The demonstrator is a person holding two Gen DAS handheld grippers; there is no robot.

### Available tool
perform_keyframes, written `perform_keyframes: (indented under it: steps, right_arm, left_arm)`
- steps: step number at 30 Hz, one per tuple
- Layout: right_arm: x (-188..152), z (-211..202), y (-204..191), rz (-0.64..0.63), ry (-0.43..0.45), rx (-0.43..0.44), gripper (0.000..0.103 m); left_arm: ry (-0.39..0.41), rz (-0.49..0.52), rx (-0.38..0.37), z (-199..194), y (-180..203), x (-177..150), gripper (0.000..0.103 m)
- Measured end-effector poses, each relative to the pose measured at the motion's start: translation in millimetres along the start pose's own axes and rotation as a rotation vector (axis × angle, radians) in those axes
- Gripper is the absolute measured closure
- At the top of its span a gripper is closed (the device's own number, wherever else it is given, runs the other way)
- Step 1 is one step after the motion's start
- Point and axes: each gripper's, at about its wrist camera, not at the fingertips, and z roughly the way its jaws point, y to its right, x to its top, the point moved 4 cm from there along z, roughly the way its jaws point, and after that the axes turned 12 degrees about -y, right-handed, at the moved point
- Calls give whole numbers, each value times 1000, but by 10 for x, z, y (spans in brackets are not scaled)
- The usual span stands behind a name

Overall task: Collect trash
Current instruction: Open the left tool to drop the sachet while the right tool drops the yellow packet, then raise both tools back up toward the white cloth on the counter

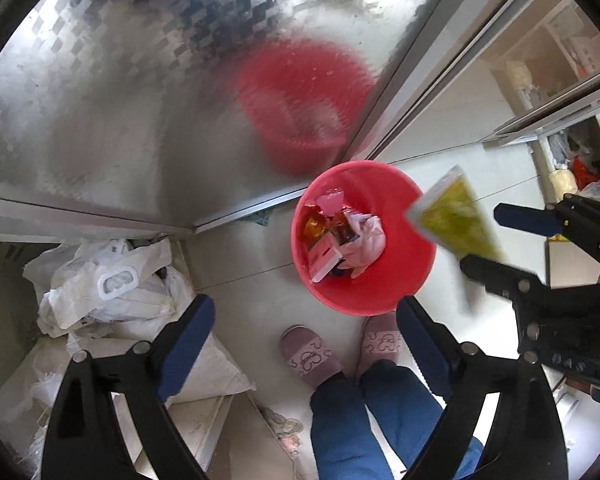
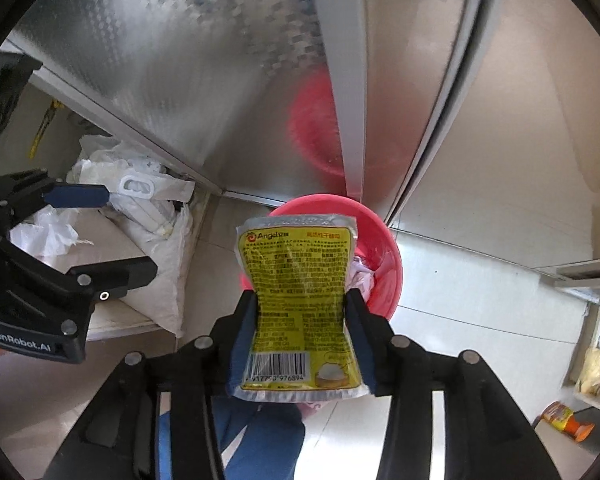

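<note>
A red bucket [image 1: 380,288] stands on the pale floor in the corner of metal panels and holds several wrappers and a pink tissue [image 1: 340,236]. My left gripper [image 1: 304,308] hangs open and empty over its near rim; it also shows at the left of the right wrist view [image 2: 126,232]. My right gripper [image 2: 300,298] has a yellow foil packet [image 2: 300,280] between its pads, both touching its pinched waist, above the bucket [image 2: 384,248]. From the left wrist the packet [image 1: 456,216] looks blurred over the bucket's right rim, at the right gripper [image 1: 483,237].
A person's pink slippers [image 1: 312,356] and blue trousers [image 1: 380,420] stand just in front of the bucket. White sacks and bags [image 1: 112,280] pile up at the left. Patterned metal panels [image 1: 140,100] rise behind. An orange-yellow can [image 2: 566,420] lies on the floor by shelves at right.
</note>
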Motion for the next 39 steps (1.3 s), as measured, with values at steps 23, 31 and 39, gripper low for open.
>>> perform_keyframes:
  steps: [23, 31, 39]
  right_arm:
    - [-475, -1852, -206, 113, 131, 21, 1]
    - [-627, -3024, -397, 166, 212, 18, 1]
    - [-545, -3720, -418, 160, 316, 24, 1]
  left_arm:
    - [150, 65, -12, -2334, 402, -626, 12]
    - [273, 138, 40, -3537, 597, -777, 12]
    - [365, 141, 61, -4191, 529, -685, 12]
